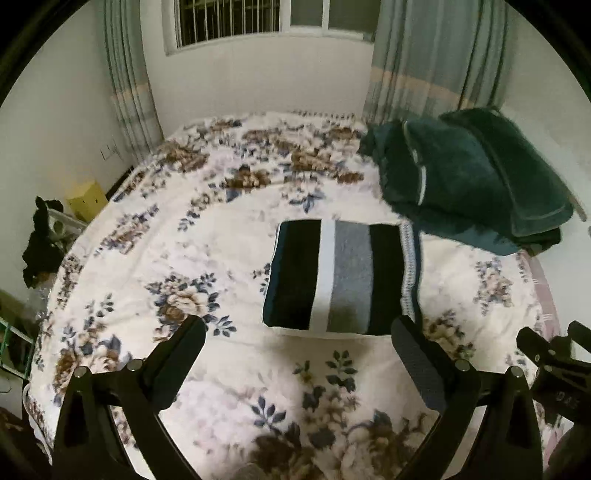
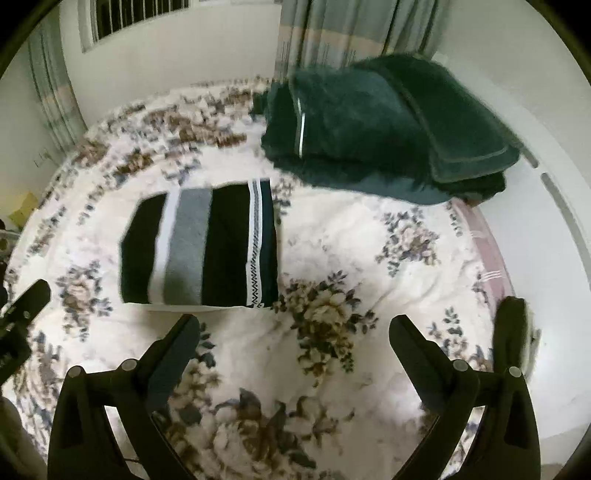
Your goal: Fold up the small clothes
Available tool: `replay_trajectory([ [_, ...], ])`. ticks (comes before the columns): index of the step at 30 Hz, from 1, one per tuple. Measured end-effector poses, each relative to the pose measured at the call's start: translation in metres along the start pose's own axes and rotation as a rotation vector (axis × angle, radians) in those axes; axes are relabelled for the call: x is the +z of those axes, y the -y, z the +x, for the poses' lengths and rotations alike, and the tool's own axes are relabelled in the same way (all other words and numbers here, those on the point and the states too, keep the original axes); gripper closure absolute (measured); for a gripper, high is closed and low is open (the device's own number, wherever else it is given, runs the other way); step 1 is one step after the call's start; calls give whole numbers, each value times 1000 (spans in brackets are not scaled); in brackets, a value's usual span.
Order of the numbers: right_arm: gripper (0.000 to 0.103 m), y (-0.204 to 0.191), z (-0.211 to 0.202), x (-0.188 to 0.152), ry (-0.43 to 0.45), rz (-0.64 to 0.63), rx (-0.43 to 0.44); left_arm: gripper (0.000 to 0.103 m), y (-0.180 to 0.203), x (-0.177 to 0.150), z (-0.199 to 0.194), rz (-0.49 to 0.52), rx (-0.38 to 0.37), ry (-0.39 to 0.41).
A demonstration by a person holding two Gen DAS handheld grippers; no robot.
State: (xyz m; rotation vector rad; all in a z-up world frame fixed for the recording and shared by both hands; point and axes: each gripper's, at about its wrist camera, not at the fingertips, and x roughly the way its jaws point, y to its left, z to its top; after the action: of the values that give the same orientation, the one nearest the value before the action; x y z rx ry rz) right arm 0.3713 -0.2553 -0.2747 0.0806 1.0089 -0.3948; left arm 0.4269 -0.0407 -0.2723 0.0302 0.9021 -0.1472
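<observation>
A folded striped garment (image 1: pixel 340 277), black, white and grey with a patterned band on its right edge, lies flat on the floral bedspread (image 1: pixel 192 229). It also shows in the right wrist view (image 2: pixel 201 245) on the bedspread (image 2: pixel 369 240). My left gripper (image 1: pixel 299 332) is open and empty, just in front of the garment's near edge. My right gripper (image 2: pixel 295 328) is open and empty, in front of and to the right of the garment. The right gripper's tips (image 1: pixel 546 354) show at the right edge of the left wrist view.
A folded dark green blanket (image 1: pixel 472 177) lies at the far right of the bed; it also shows in the right wrist view (image 2: pixel 384 125). Curtains and a barred window (image 1: pixel 229 18) stand behind. A yellow box (image 1: pixel 86 199) and dark clutter sit left of the bed.
</observation>
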Motion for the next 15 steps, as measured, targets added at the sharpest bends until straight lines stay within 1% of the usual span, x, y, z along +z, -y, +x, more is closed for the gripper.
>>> replay_trajectory([
  [4, 0, 13, -75, -7, 62, 6, 2, 0, 4, -3, -70, 4, 1, 47],
  [8, 0, 26, -155, -19, 129, 1, 5, 0, 5, -6, -135, 5, -20, 90],
  [10, 0, 34, -194, -26, 166, 3, 11, 0, 4, -7, -163, 4, -24, 114],
  [15, 0, 48, -272, -46, 246, 4, 10, 0, 2, -14, -225, 8, -41, 181],
])
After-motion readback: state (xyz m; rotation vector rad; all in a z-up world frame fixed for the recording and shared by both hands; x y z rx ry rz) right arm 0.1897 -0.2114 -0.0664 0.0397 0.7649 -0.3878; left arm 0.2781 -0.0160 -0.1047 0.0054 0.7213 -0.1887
